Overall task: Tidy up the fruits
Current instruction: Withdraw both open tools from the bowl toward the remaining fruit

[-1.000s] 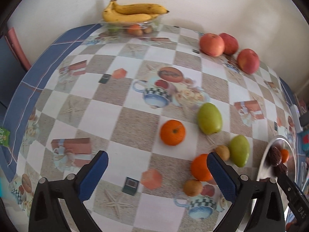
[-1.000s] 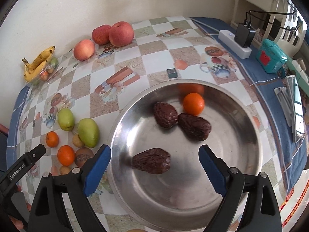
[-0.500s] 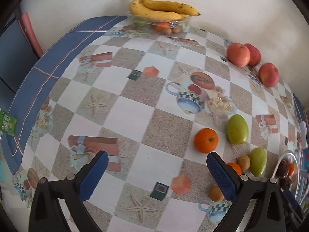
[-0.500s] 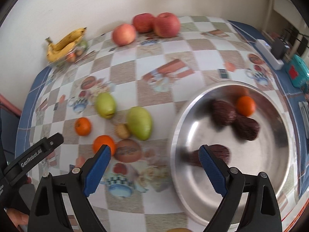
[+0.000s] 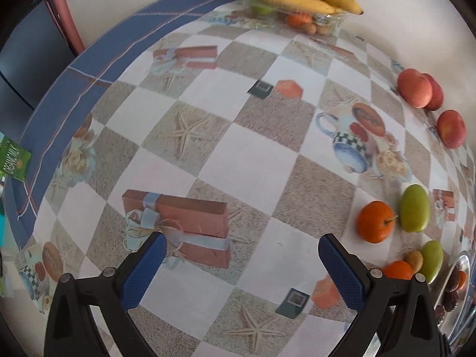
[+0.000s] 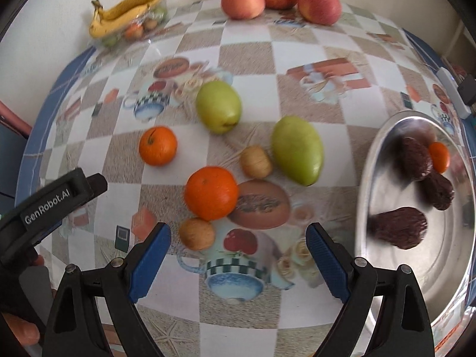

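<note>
Right tool (image 6: 238,255) open, empty | we swung it off the bowl (image 6: 372,178) | large orange (image 6: 211,193) just ahead, likely next pick

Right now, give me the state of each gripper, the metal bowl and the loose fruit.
Left gripper: open, empty.
Right gripper: open, empty.
Metal bowl: upright, holding three dark fruits and one small orange.
Big orange: loose on the table.
Green mango: lying on the table.

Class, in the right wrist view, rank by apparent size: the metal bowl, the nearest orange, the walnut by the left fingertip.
1. metal bowl
2. nearest orange
3. walnut
Camera nearness may exaggerate all three, but the gaps look clear.
</note>
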